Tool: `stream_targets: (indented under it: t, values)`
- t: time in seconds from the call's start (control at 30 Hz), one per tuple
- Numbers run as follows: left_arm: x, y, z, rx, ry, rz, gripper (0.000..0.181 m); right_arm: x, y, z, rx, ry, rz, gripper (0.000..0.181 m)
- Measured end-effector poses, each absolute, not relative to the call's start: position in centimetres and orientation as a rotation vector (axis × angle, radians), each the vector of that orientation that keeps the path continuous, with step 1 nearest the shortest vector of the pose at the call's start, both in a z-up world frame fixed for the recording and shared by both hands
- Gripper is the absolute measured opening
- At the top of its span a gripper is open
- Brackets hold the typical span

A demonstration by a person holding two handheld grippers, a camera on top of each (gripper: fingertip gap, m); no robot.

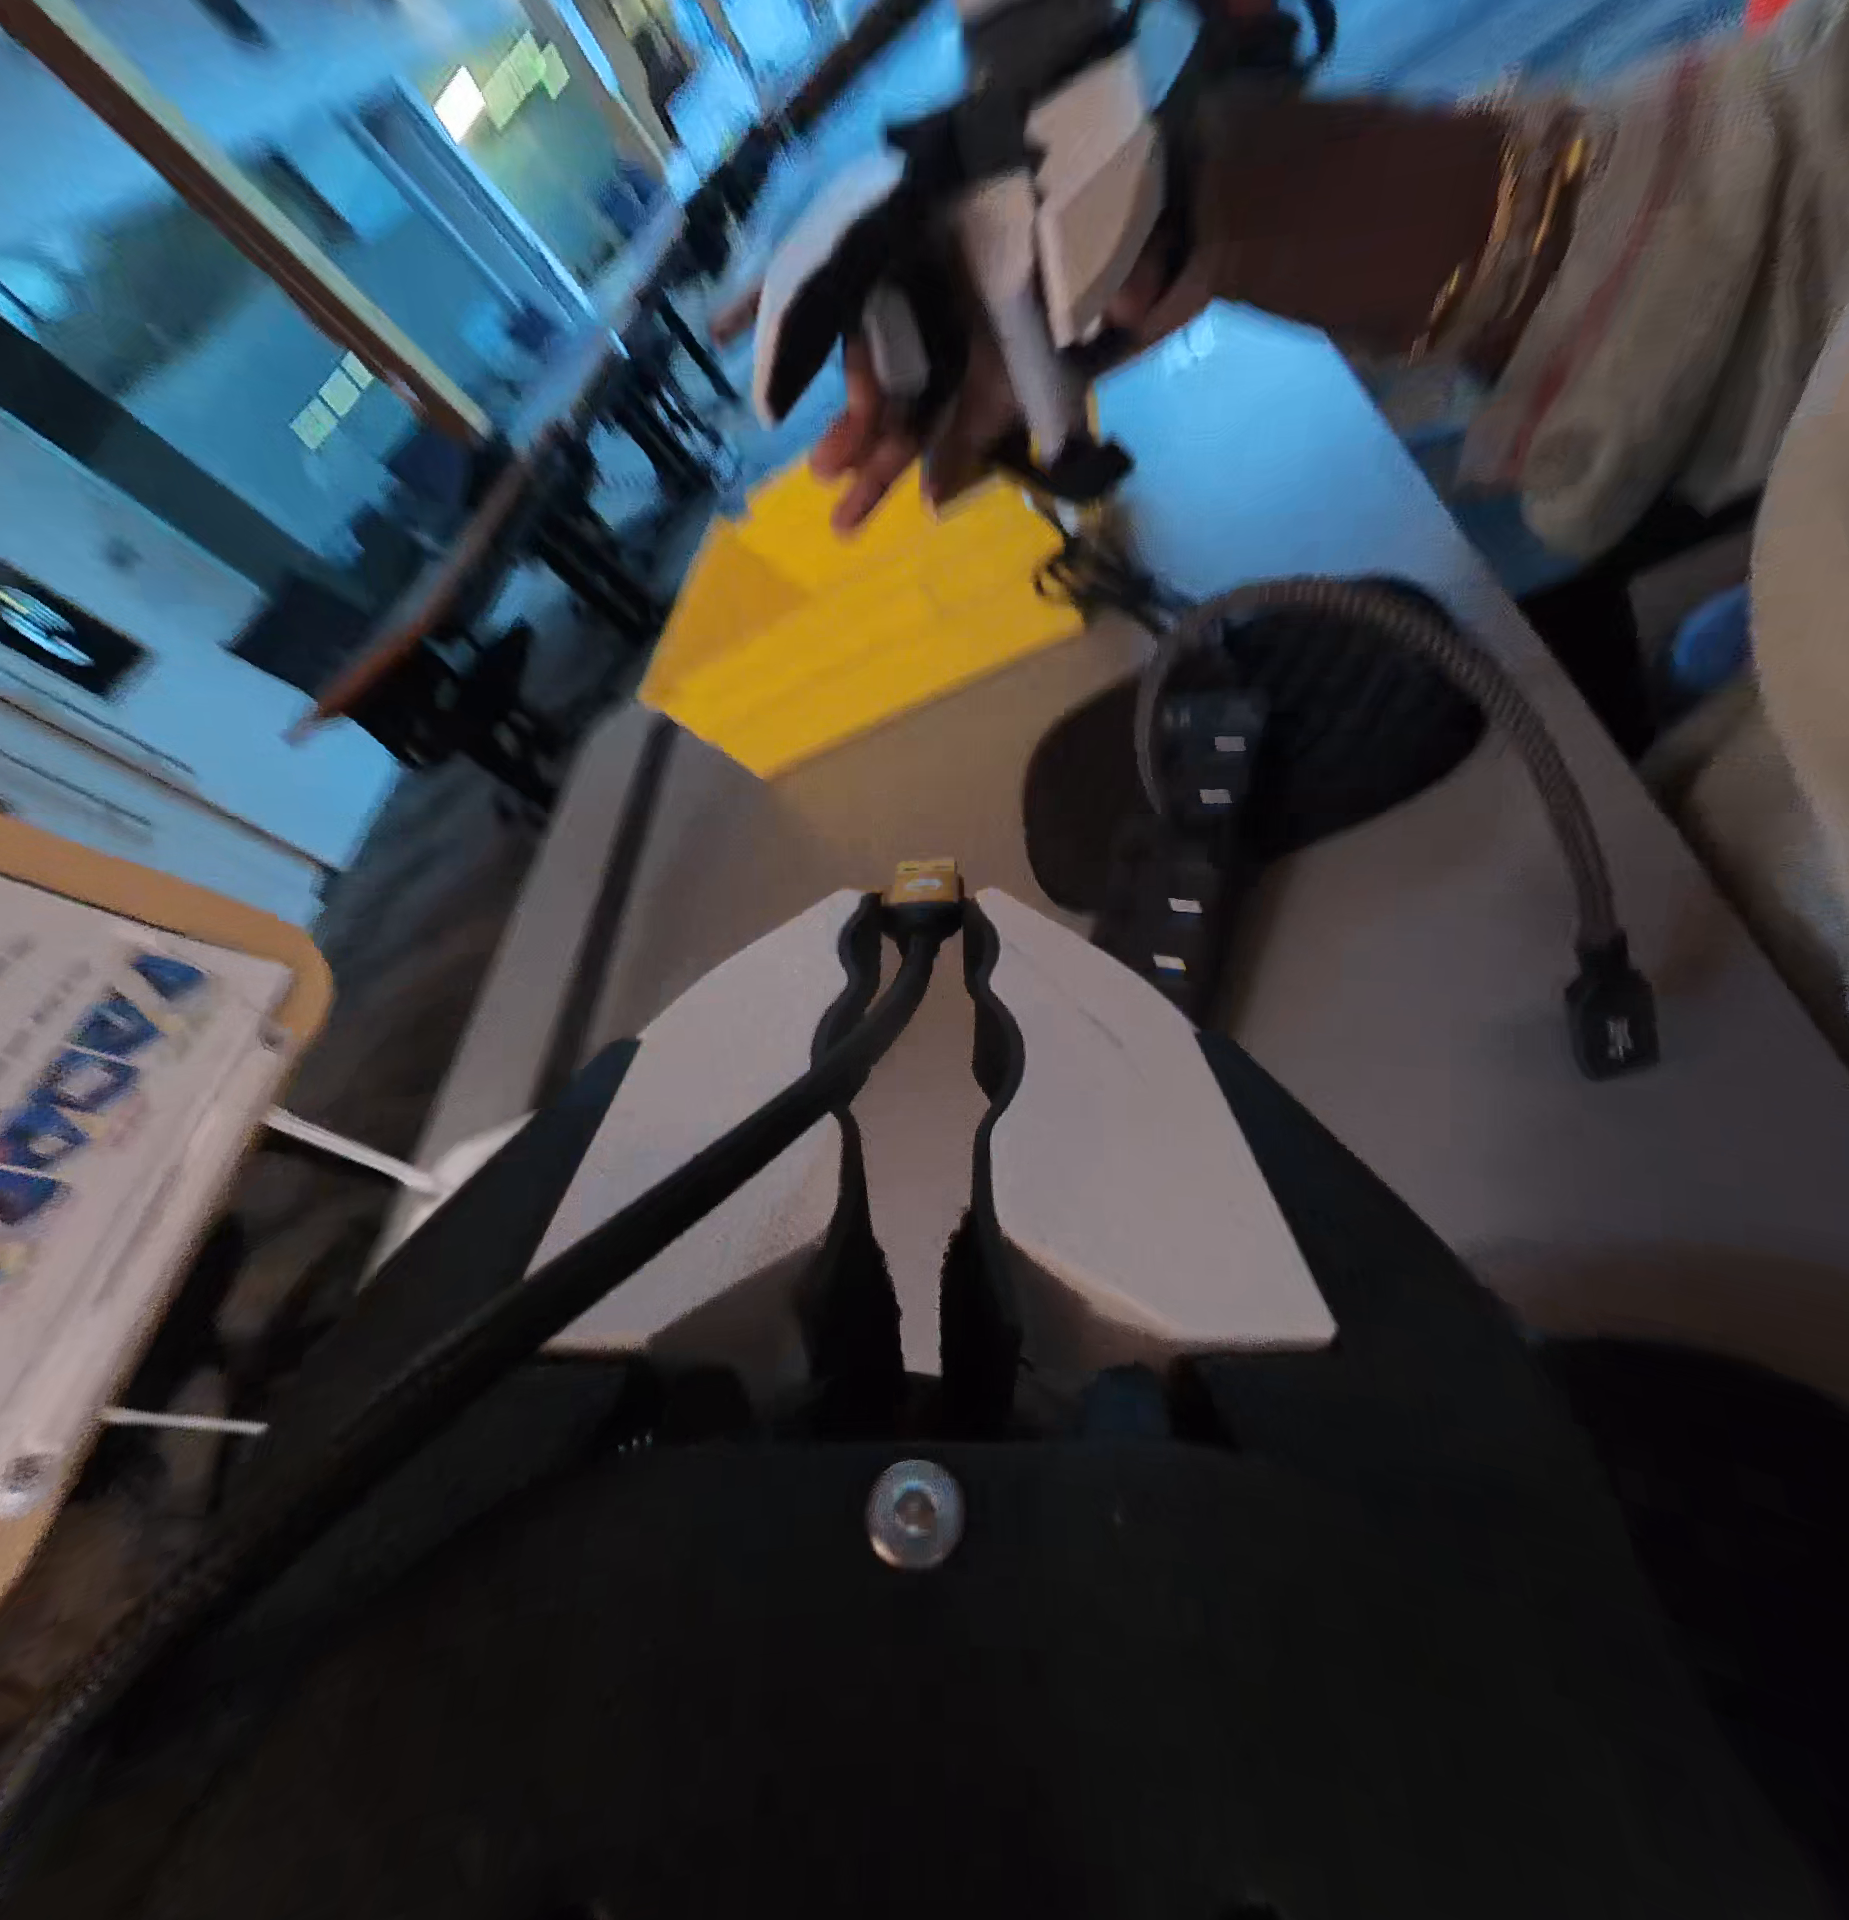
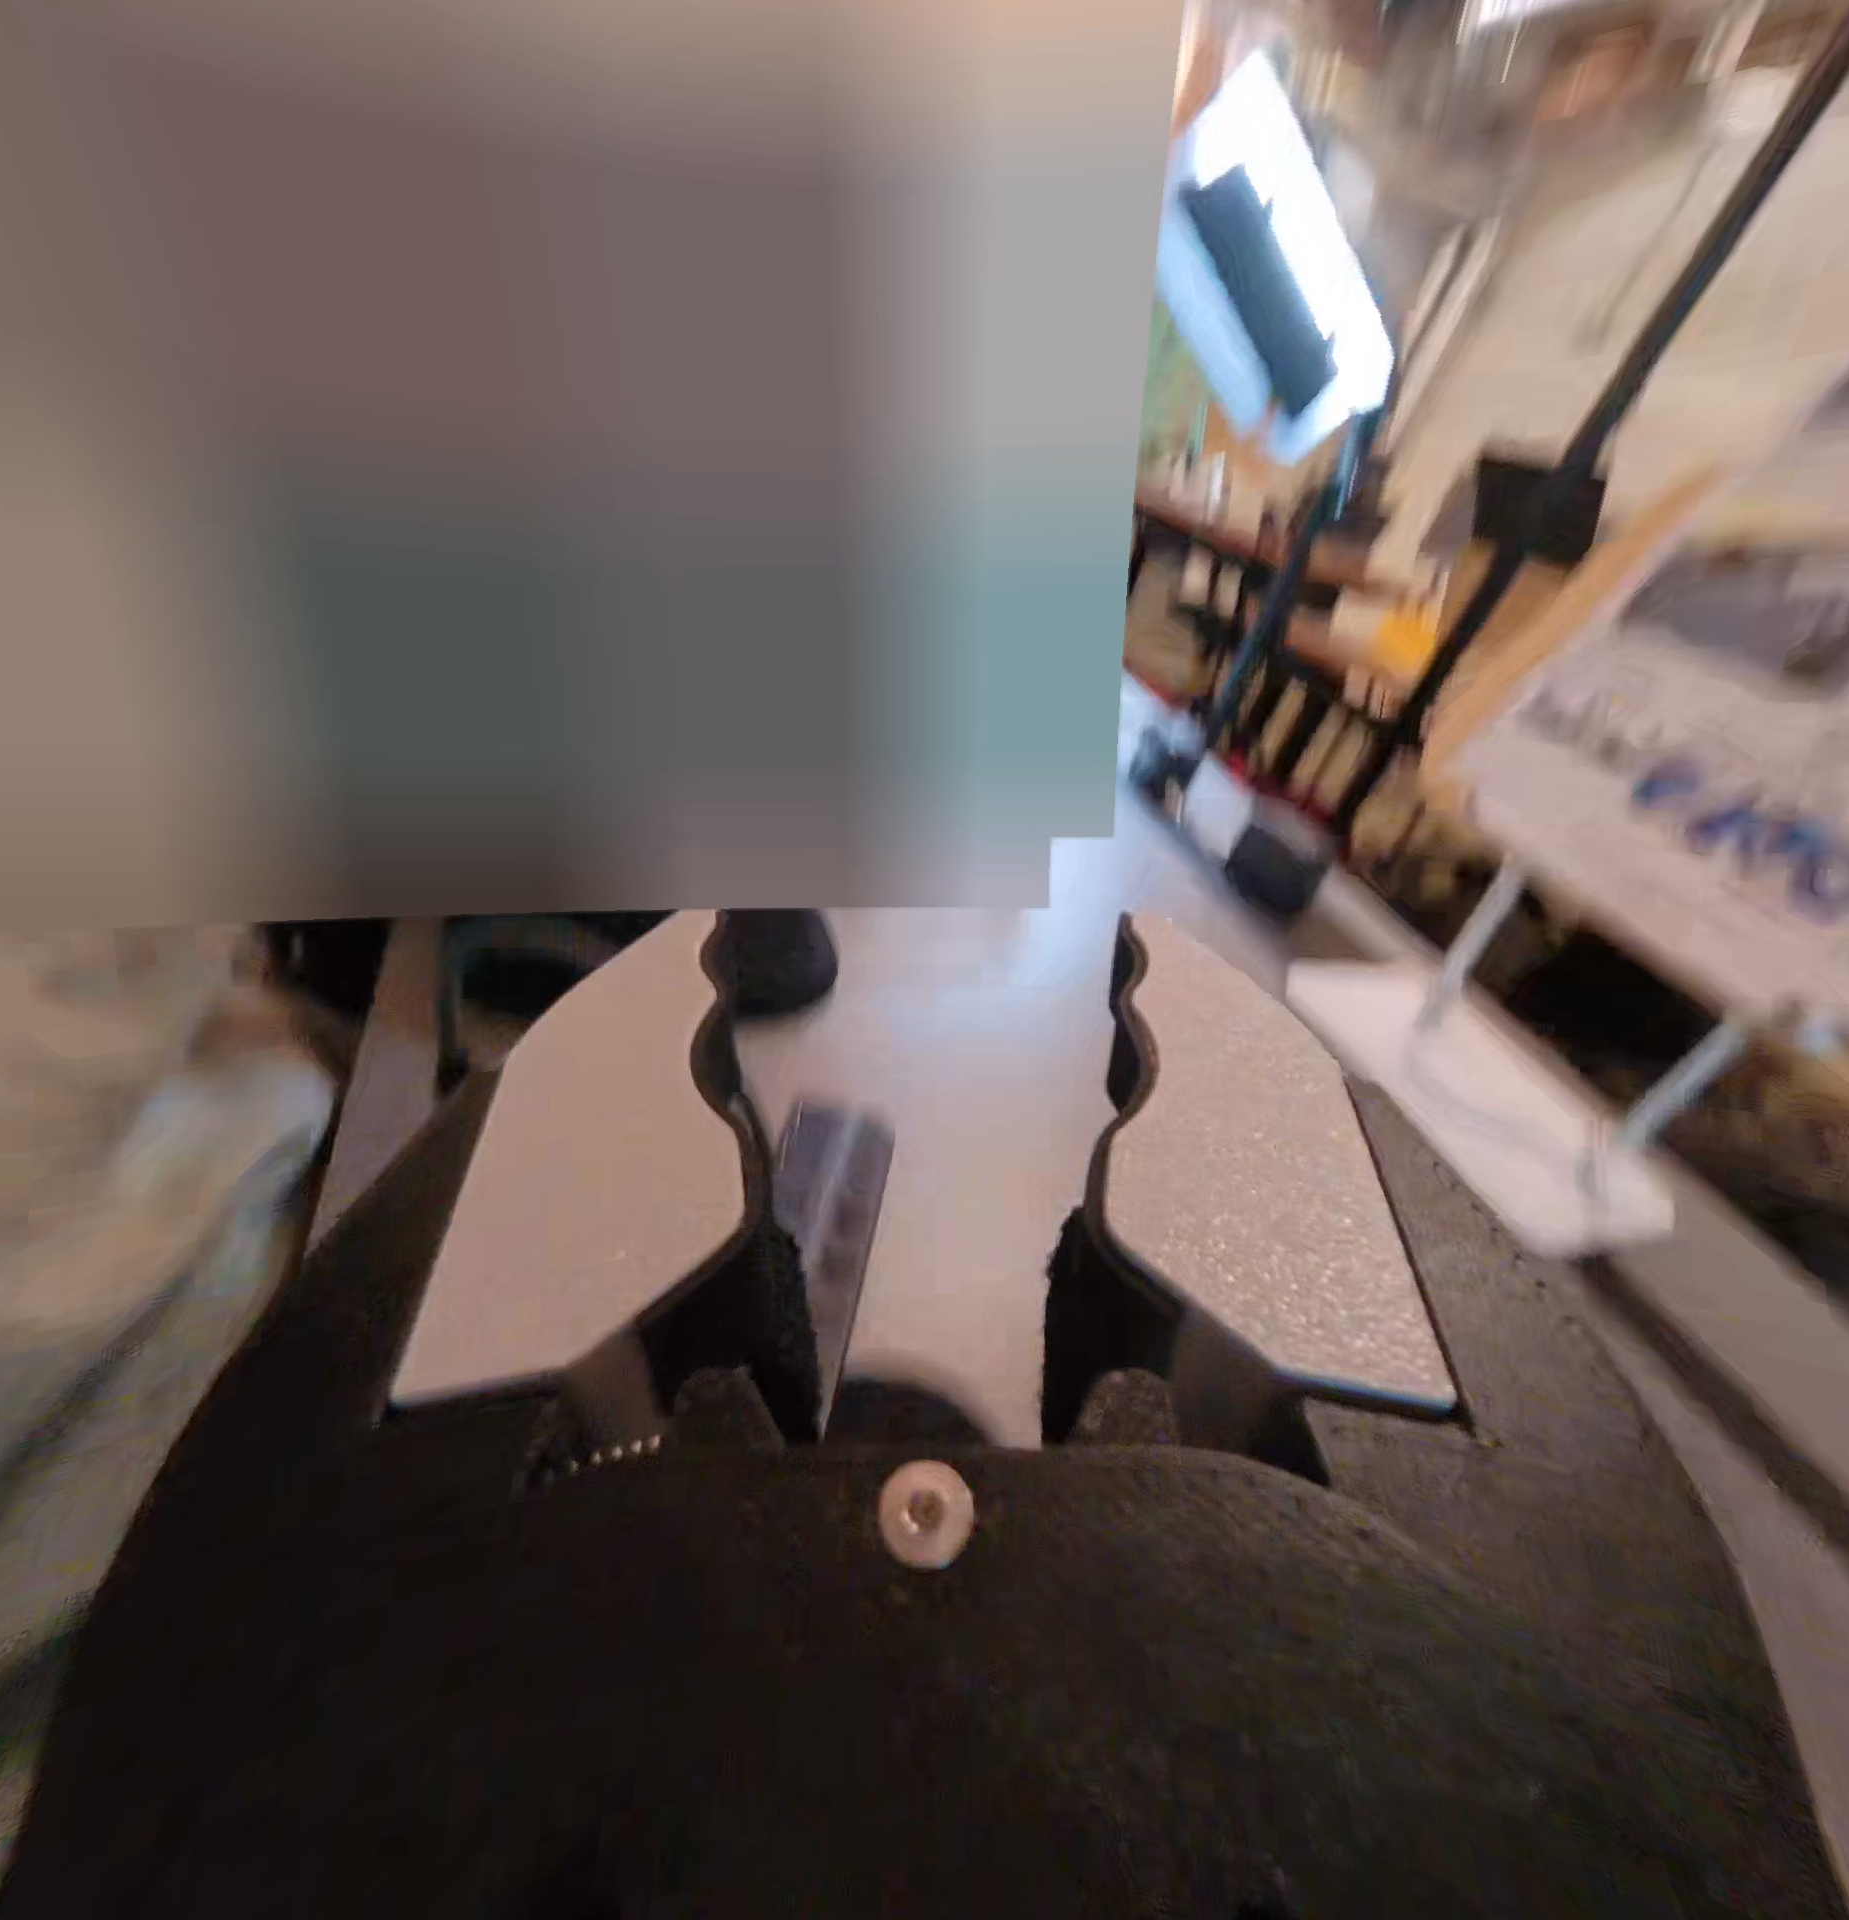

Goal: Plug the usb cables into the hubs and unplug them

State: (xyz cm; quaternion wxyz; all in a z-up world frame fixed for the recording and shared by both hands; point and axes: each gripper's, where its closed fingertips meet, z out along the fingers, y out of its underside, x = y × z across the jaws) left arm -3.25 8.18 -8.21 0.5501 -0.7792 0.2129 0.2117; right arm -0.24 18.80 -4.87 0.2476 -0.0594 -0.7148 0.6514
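Note:
In the left wrist view my left gripper [image 1: 922, 902] is shut on a gold USB plug [image 1: 925, 881]; its black cable [image 1: 629, 1205] trails back to the lower left. A black USB hub [image 1: 1200, 831] with a row of ports lies to the right on the table. A braided cable [image 1: 1502, 707] arcs from it to a black connector [image 1: 1611, 1016]. My right gripper [image 1: 1003, 312], held by a hand, is blurred and raised beyond the hub. In the right wrist view it [image 2: 920, 966] is open. A blurred dark oblong thing [image 2: 837, 1184] shows between the fingers, ungripped.
A yellow bin [image 1: 858, 634] stands at the far end of the beige table [image 1: 1367, 1195]. A round black mat [image 1: 1346, 748] lies under the hub. A white sign board on metal legs [image 1: 89, 1143] stands at the left, also in the right wrist view [image 2: 1678, 810]. Tip to tip, the grippers are about 12 cm apart.

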Motion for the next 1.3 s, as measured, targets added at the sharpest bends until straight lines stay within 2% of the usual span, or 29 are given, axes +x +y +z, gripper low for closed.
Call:
stream_targets:
  t: [0.1,0.2,0.27,0.37,0.47,0.5,0.53,1.3]
  values:
    - [-4.0,9.2,-12.1,-2.037,0.524,0.416,0.015,1.1,21.4,-13.7,-0.351,-2.370,1.491,0.091]
    - [-3.6,10.6,-14.8,-2.139,0.622,0.370,0.015,3.0,22.4,-21.3,-0.502,-2.712,1.195,0.101]
    - [-3.2,11.6,-15.7,-2.168,0.673,0.335,0.015,2.7,22.4,-23.8,-0.462,-2.720,1.051,0.101]
    - [-2.9,12.3,-16.9,-2.207,0.717,0.290,0.015,1.2,21.3,-22.9,-0.470,-2.558,1.138,0.083]
    - [-3.0,12.5,-17.9,-2.245,0.732,0.261,0.015,0.5,21.3,-23.5,-0.472,-2.543,1.110,0.072]
    - [-2.9,12.5,-18.1,-2.253,0.735,0.251,0.015,0.8,21.0,-23.5,-0.460,-2.558,1.139,0.057]
    - [-2.9,12.5,-18.3,-2.259,0.737,0.240,0.015,0.9,20.8,-23.5,-0.449,-2.560,1.149,0.055]
    - [-1.6,12.3,-20.0,-2.347,0.816,0.126,0.015,1.2,19.7,-20.4,-0.321,-2.579,1.087,0.055]
